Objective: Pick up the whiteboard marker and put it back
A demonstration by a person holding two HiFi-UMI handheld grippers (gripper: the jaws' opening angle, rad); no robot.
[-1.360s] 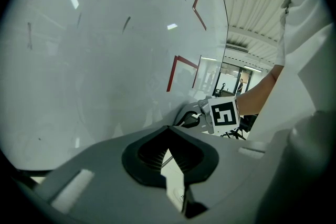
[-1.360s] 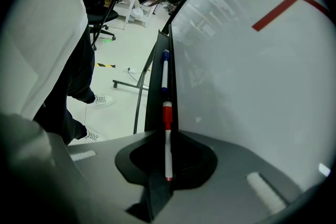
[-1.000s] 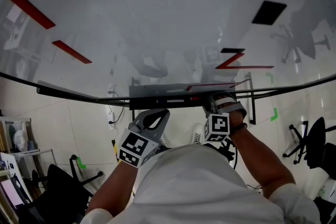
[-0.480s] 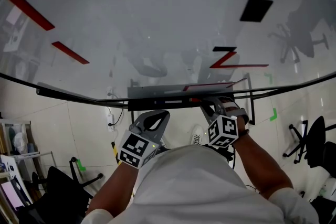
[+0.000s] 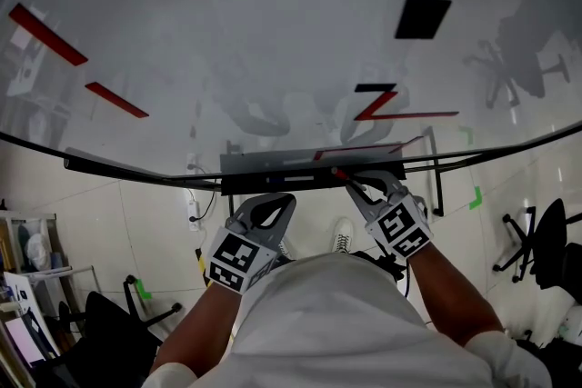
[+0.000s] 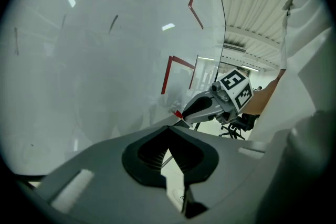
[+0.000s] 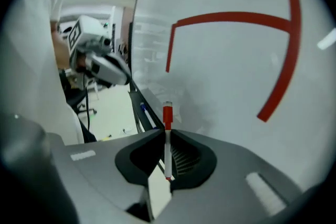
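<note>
A whiteboard marker (image 7: 167, 139) with a white barrel and a red cap stands upright between the jaws of my right gripper (image 7: 167, 136), which is shut on it. In the head view the right gripper (image 5: 362, 186) holds the marker (image 5: 340, 174) with its red end just over the whiteboard's tray (image 5: 273, 170). My left gripper (image 5: 264, 206) hangs lower left of the tray, shut with nothing in it. From the left gripper view, its jaws (image 6: 169, 150) meet at the tips, and the right gripper (image 6: 202, 107) shows beyond with the marker's red cap (image 6: 178, 113).
A large whiteboard (image 5: 273, 41) with red lines (image 5: 405, 112) and a black eraser (image 5: 423, 17) fills the upper view. A blue marker (image 7: 143, 108) lies in the tray. Office chairs (image 5: 536, 250) and a power strip (image 5: 193, 206) sit on the tiled floor below.
My right gripper has swung down and right, drawing the marker away from the board toward the tray. The left gripper has barely moved.
</note>
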